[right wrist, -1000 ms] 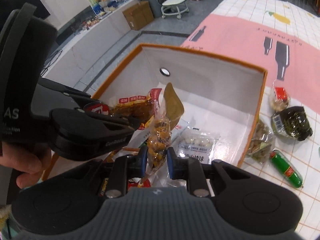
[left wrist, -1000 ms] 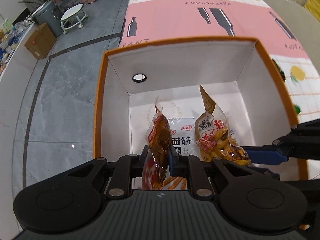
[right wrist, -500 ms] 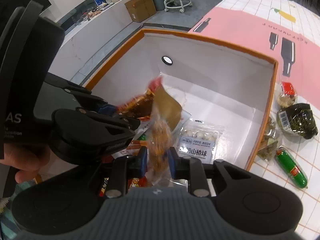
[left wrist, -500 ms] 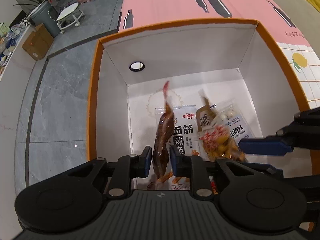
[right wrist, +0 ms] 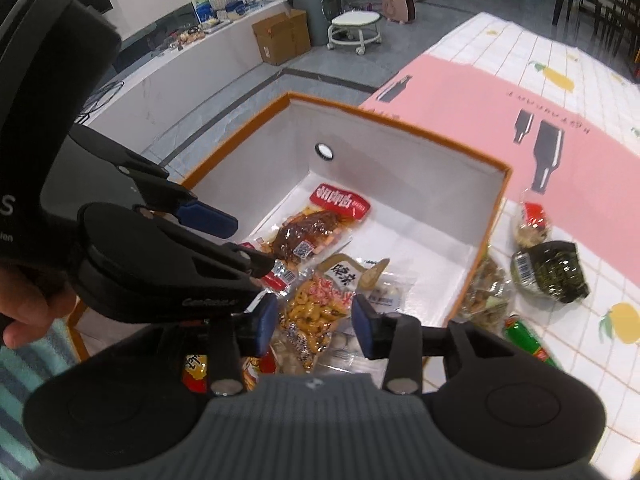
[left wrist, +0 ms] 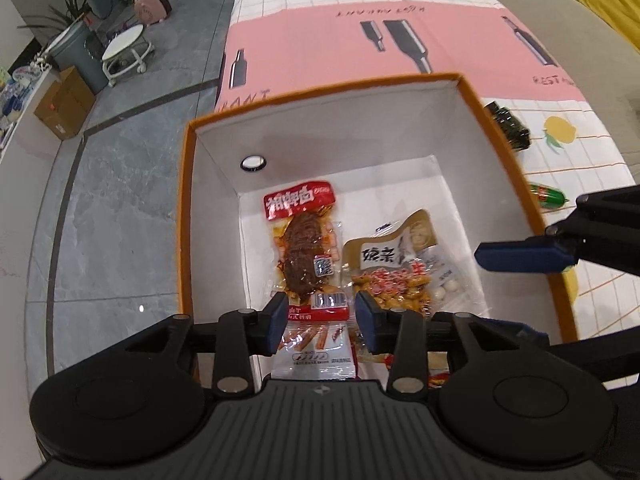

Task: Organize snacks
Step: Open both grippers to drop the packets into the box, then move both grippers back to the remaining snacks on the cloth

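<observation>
An orange-rimmed white box (left wrist: 320, 148) (right wrist: 400, 160) holds several snack packets. A red-topped packet with a dark brown piece (left wrist: 306, 240) (right wrist: 316, 228) lies flat on the box floor. Next to it lies a tan packet of yellow peanuts (left wrist: 394, 268) (right wrist: 320, 304). My left gripper (left wrist: 322, 320) is open and empty above the near end of the box. My right gripper (right wrist: 314, 322) is open and empty over the peanut packet; it also shows in the left wrist view (left wrist: 524, 256).
Outside the box on the tablecloth (right wrist: 560, 92) lie a dark green seaweed packet (right wrist: 554, 270), a green sausage stick (right wrist: 528, 340), a small red-topped packet (right wrist: 534, 222) and a mixed snack packet (right wrist: 486, 292). Grey floor (left wrist: 112, 200) lies left of the box.
Both grippers have opened and let go of their packets. The red packet and the peanut packet have dropped flat into the box. Both grippers have lifted back a little.
</observation>
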A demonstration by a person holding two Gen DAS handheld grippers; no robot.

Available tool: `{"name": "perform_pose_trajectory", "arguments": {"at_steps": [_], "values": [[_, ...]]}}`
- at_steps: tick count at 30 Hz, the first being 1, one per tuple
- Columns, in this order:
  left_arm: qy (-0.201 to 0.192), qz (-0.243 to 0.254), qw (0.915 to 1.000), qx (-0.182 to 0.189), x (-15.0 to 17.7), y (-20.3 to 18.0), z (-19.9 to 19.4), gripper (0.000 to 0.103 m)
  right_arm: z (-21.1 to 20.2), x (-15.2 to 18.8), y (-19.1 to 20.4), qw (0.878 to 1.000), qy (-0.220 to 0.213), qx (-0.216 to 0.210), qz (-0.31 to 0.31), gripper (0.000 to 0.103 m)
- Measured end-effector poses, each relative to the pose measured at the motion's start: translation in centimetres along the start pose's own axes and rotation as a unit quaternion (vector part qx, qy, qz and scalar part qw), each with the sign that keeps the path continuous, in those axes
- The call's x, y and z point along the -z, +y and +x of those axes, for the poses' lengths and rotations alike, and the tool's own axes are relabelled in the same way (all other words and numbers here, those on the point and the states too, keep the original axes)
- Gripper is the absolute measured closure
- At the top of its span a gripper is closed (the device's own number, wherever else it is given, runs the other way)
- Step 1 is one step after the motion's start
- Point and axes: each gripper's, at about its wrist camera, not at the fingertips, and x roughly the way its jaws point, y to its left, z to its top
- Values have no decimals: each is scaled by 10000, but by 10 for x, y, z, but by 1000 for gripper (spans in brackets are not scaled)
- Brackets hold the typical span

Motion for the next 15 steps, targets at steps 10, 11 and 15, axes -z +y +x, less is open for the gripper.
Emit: {"name": "perform_pose_trajectory", "arguments": {"at_steps": [10, 11, 15], "values": [[-836, 245, 9959, 257, -8, -28, -52, 51, -71, 14, -23, 9958, -900, 171, 22, 51], [-919, 317, 9948, 312, -9, -34, -56, 51, -79, 17, -27, 9949, -986, 209, 63, 50], [-1172, 756, 9890, 485, -15, -63, -66, 50, -102, 36, -52, 9895, -1316, 487, 343, 43]]}}
